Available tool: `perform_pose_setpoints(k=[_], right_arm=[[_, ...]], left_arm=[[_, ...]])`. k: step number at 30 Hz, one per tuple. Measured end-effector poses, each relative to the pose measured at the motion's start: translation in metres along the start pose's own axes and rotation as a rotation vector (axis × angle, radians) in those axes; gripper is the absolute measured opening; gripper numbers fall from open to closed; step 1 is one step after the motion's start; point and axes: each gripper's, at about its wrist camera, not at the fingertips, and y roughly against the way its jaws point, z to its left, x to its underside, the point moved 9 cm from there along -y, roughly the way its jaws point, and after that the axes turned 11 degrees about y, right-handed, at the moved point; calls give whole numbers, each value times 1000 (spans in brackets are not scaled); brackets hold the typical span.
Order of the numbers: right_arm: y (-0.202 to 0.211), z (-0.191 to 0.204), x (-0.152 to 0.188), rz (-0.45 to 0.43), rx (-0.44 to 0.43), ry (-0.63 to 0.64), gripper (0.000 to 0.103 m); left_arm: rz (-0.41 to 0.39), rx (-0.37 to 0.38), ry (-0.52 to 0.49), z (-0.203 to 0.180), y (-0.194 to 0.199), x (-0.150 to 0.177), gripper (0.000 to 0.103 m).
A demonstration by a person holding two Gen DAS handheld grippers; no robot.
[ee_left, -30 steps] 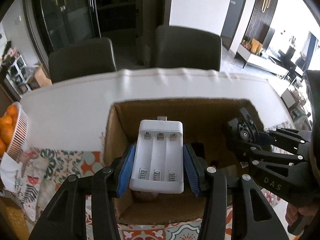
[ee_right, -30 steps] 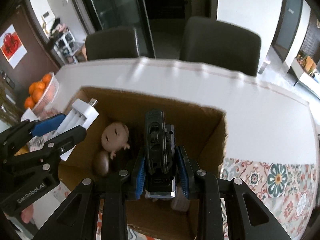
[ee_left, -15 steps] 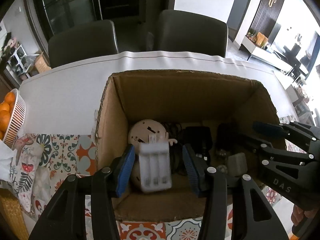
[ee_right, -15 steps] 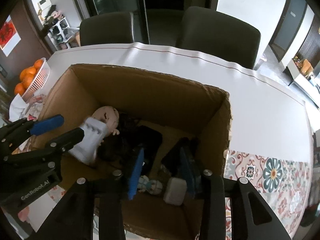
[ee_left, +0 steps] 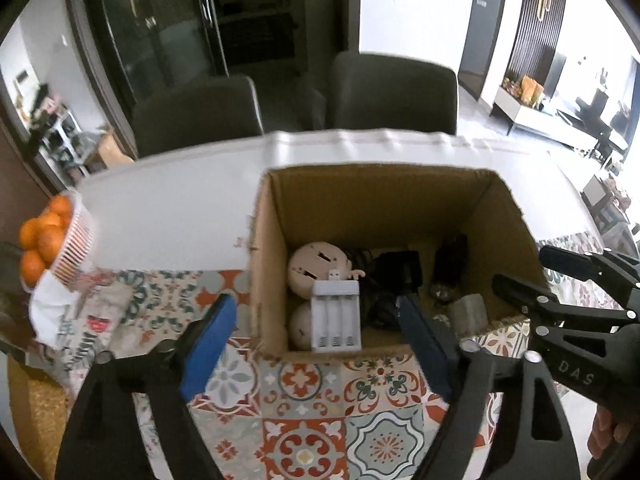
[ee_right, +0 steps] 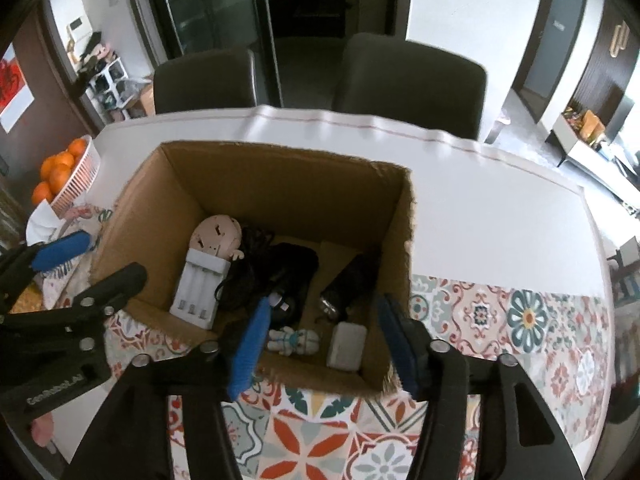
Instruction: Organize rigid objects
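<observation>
Here, left tongs spread wide, jaws just opened, nothing held; "GenRobot.AI" printed on the frame. Right tongs also just opened, empty, with "DAS" on the side. Below both, a brown cardboard box on the patterned tablecloth. Inside: a white battery charger leaning on a round pink toy, black gadgets, a tiny astronaut figure, a small grey block. Off to the left, a basket of oranges.
</observation>
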Motion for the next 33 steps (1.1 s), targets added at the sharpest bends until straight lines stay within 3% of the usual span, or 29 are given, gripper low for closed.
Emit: perform_pose_setpoints(k=[6,21,33], right_arm=[[45,0,9,-84,50,-48,78],[176,13,37,-328,194,-84,90],[247,38,72,-469,267,-46,94]], left_arm=[[-122,-39,31,11,48,1,103],[-331,-23,51,22,163,31,103],[-400,-23,73,27,222,70,103]])
